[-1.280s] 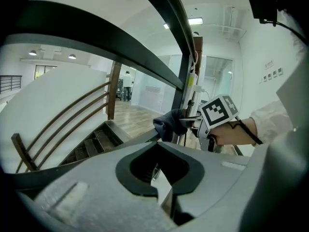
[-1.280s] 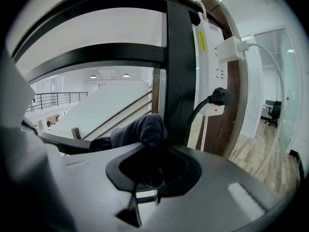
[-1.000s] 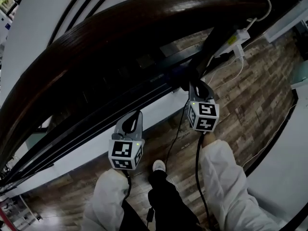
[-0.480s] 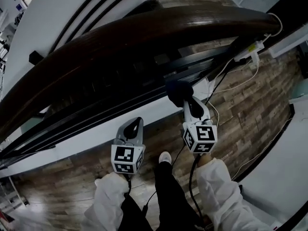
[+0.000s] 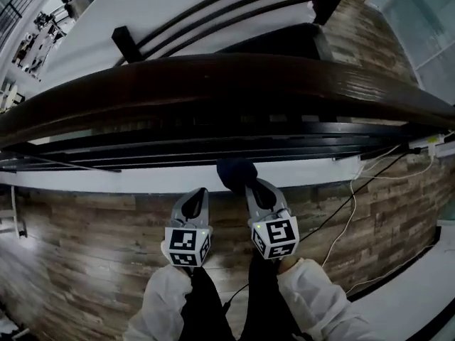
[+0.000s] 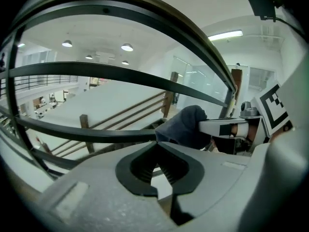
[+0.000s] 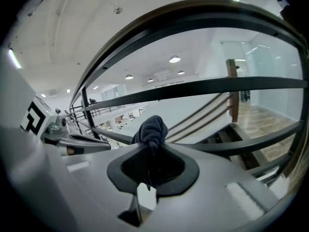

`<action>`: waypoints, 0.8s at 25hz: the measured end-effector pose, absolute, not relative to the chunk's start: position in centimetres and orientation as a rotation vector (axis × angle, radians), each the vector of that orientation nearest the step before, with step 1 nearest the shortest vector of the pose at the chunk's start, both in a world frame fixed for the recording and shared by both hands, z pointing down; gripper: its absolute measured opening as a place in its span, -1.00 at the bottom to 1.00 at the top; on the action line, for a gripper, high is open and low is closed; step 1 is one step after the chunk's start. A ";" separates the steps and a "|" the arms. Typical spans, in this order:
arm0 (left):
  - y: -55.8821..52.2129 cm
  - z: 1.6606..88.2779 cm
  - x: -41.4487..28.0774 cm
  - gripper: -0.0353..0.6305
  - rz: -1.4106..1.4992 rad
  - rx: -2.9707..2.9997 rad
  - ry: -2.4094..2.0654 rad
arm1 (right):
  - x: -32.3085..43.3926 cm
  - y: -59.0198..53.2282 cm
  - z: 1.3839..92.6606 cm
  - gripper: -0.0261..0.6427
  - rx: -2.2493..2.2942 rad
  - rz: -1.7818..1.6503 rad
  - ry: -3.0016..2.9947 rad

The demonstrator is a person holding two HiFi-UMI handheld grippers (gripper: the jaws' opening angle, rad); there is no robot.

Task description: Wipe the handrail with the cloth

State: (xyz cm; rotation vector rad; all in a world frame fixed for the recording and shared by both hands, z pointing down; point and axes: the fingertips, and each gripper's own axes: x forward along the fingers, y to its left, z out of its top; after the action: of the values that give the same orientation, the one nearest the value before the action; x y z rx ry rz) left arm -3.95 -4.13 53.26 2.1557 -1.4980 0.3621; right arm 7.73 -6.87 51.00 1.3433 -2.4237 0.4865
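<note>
Nearest, the left hand-held gripper (image 5: 196, 196) is closed on nothing. The right hand-held gripper (image 5: 251, 189) pinches the bunched dark cloth (image 5: 236, 173), low before the black bars (image 5: 178, 148). The cloth likely needs raising and pressing flat onto the wooden handrail (image 5: 213, 84) beyond, then sweeping lengthwise; the rail runs unobstructed left and right.

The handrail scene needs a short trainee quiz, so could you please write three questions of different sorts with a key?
1. True or false: the left gripper holds the cloth.
2. Against the handrail, the cloth is: A) pressed on its top; B) lower, clear of its top; C) lying on the floor.
3. Fill in: the left gripper's jaws stand ___, with nothing between them.
Key: 1 false, the right gripper is shut on it; 2 B; 3 together.
</note>
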 end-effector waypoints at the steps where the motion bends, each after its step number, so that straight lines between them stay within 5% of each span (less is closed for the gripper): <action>1: -3.4 53.6 -6.7 -0.89 0.356 2.116 -1.542 | 4.7 -6.4 51.4 -0.82 1.287 0.490 -2.448; 9: 2.1 56.4 -27.5 -0.89 0.298 1.821 -1.823 | -17.1 -3.9 55.0 -0.82 0.890 0.479 -2.556; 20: 7.2 59.8 -45.3 -0.89 0.177 1.595 -1.998 | -36.5 -1.0 60.6 -0.82 0.662 0.516 -2.530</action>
State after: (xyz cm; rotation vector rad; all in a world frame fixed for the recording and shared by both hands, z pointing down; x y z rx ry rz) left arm -45.28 7.22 59.80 1.5945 -1.9976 0.1771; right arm -36.53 -1.01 60.60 0.6618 -2.5295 0.5160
